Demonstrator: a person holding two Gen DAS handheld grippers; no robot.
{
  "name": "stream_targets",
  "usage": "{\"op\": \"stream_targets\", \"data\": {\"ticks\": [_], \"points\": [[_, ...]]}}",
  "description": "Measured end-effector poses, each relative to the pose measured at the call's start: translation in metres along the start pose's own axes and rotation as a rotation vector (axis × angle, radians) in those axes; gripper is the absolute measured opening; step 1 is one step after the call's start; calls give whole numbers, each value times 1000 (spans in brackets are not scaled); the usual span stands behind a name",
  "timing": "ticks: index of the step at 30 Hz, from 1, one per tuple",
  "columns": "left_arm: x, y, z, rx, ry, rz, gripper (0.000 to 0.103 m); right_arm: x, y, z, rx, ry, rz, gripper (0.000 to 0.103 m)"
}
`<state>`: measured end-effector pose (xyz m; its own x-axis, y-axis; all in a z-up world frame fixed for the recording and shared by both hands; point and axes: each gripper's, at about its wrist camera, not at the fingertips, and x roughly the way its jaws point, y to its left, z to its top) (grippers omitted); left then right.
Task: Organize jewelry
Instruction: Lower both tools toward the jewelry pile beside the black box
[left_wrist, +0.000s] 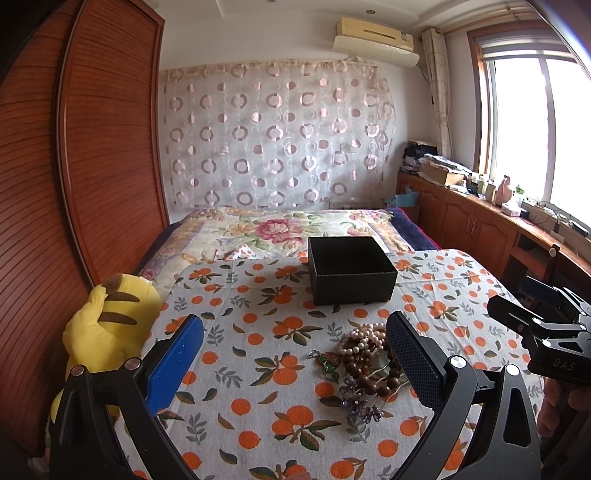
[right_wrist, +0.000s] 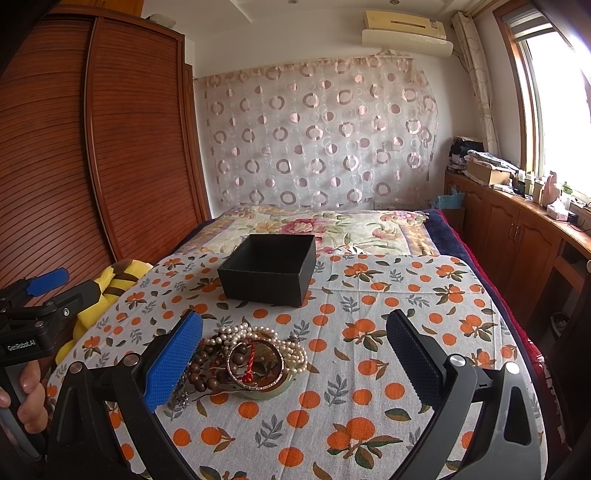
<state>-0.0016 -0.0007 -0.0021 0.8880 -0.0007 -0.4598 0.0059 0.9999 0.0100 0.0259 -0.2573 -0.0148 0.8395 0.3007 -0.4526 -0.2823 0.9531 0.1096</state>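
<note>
Two tools hang spread and empty low in their frames: the left tool (left_wrist: 295, 362), the right tool (right_wrist: 295, 362). Between them the jewelry pile (right_wrist: 251, 358) lies tangled on the table (right_wrist: 369, 369); beyond, centre frame, the black box (right_wrist: 269, 269) stands empty. Sorting seems unstarted; next calls for pinching one piece free.

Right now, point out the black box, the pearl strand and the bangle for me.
black box (right_wrist: 264, 282): right wrist view, front wall.
pearl strand (right_wrist: 295, 355): right wrist view, beads at pile's right edge.
bangle (right_wrist: 275, 356): right wrist view, right rim.

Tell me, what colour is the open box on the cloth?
The box is black, seen best in the right wrist view.
</note>
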Motion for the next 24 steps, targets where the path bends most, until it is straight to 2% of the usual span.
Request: {"op": "stream_targets", "data": {"ticks": [12, 18, 24], "points": [[30, 9, -17, -8, 89, -36, 96, 28, -3, -17, -30, 83, 76, 100], [43, 13, -27, -3, 139, -61, 96, 51, 3, -26, -61, 166, 141, 89], [61, 15, -37, 13, 196, -82, 96, 81, 11, -34, -86, 265, 213, 85]]}}
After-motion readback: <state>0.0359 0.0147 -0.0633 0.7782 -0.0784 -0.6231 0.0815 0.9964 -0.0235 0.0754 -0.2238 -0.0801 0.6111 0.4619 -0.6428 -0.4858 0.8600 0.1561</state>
